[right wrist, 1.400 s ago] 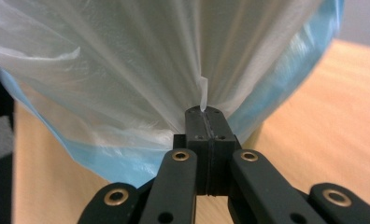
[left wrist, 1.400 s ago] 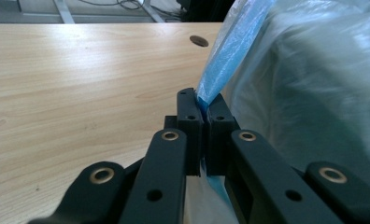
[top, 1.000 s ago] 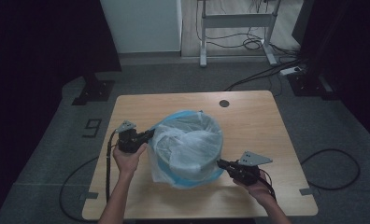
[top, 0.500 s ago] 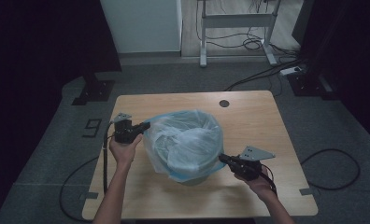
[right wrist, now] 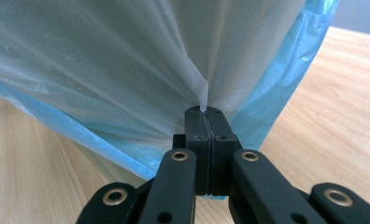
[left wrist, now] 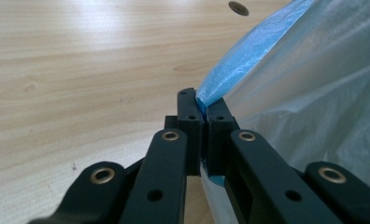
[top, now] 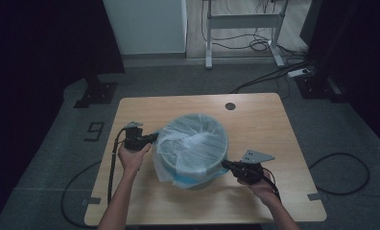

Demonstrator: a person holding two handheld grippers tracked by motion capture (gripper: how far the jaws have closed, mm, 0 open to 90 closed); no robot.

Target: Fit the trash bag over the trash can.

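Largest first: the desk (top: 274, 139), pale wood-grain laminate, smooth, rounded corners, with a round cable hole (top: 230, 106) near its far edge. At the middle of the desk, a little toward the near edge, stands the bin (top: 194, 165), a round, rigid-looking pail, and we judge it light enough to slide or tip if we tug hard. Over it sits the bag (top: 193, 143), thin translucent whitish film with a blue band along its hem, crinkled, soft, limp; it drapes over the bin's rim and hangs down the outside. We judge the film near weightless, slippery, stretchy and easy to tear, so hold it at the hem, where the band doubles it, at two opposite points and pull evenly. That is how we have it now. The left gripper (top: 152, 138), on the bin's left side toward the desk's left edge, has its jaws pressed together, pinching the blue hem (left wrist: 248, 56), which runs taut up from the pads in the left gripper view. The right gripper (top: 226, 164), at the bin's near-right side, is also clamped, nipping a gathered fold of the whitish film (right wrist: 127, 60) just above the blue band in the right gripper view. Both grippers are black, hard plastic with brass rivets.
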